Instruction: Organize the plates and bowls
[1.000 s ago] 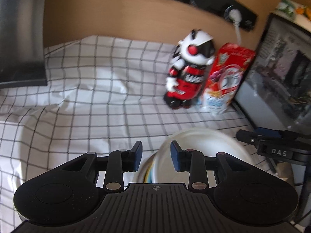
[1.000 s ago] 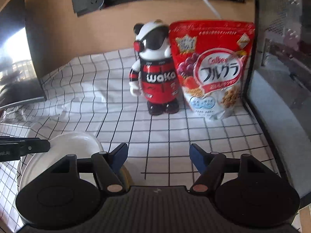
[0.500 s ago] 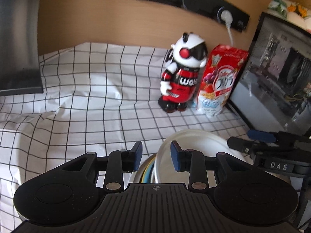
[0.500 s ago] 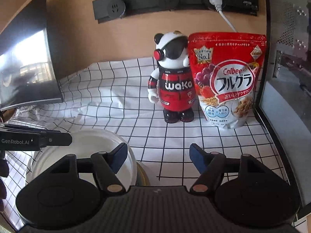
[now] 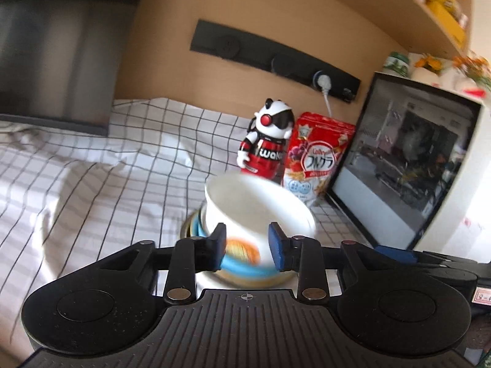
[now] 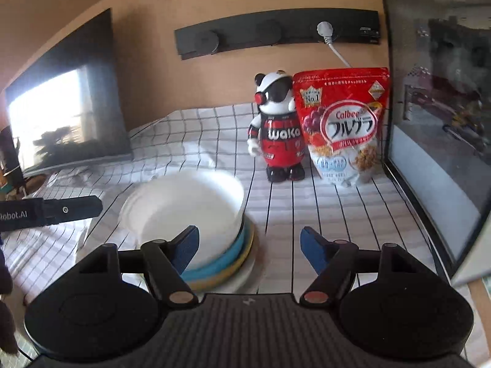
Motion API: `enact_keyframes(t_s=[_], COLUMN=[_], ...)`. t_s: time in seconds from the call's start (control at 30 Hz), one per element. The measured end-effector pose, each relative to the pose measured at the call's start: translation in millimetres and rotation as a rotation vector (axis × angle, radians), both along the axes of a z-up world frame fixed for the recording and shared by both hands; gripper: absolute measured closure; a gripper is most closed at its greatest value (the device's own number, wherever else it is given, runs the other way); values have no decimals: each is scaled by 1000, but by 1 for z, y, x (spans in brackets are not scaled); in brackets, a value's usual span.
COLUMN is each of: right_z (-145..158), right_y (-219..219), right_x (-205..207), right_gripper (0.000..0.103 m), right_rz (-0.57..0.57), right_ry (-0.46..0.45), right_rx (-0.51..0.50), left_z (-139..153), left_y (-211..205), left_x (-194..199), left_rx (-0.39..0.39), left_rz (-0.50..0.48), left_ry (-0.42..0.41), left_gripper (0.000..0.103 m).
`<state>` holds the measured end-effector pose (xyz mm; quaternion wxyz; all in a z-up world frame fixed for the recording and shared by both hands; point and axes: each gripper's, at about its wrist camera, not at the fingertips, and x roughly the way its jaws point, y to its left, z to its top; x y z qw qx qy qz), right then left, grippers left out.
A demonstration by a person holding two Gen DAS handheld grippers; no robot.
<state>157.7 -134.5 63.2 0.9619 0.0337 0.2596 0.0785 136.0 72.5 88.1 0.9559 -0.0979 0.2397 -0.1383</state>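
You pulled both grippers back toward the near side: the stack of bowls and plates (image 6: 196, 239), which sat under the fingers, showed whole on the checked cloth (image 5: 92, 184), near-left of the panda figure (image 6: 277, 128) and cereal bag (image 6: 342, 125). Left gripper (image 5: 247, 245) jaws had just been closing, not fully shut, gripping nothing; the white top bowl (image 5: 254, 211) lay beyond them. Right gripper (image 6: 248, 247) was wide open, empty. My read: no grasp made, stack unsorted

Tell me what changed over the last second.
Both cameras drew back from the wall, so the stack of dishes shows more fully. The left gripper has just been closing its jaws, with the white bowl between them. The right gripper stayed open. Toy bear and cereal bag unmoved.
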Motion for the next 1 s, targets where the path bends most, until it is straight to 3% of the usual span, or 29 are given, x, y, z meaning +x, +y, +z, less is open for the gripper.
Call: enact_keyframes(t_s=[0.13,0.27,0.33,0.47,0.8,1.0], right_z=[-25,-51,-63,-83,-86,-87], right_y=[4,10,13,15,10,5], right_x=[-52,-100,-120,-151,-183,-185], right_gripper=[29,29,29,29,29,29], right_rz=[-16,-15,-12,12,-10,-18], right_ry=[-5,-37,-56,-80,-178,-176], right_rx=[-6,-27,-30,-47,-55,-57], left_z=[-23,-49,-61,-74,-80,-79], left_y=[-20,-42,-49,-49,-60,-62], left_x=[-67,-121,-135,-158,-179,-177], left_rx=[68,205,258,210,248,254], left_rz=[83,182,208,191,165,168], left_ry=[-21,-68,-35,-7,-46,-47], left_gripper=[84,84,85,85,85,85])
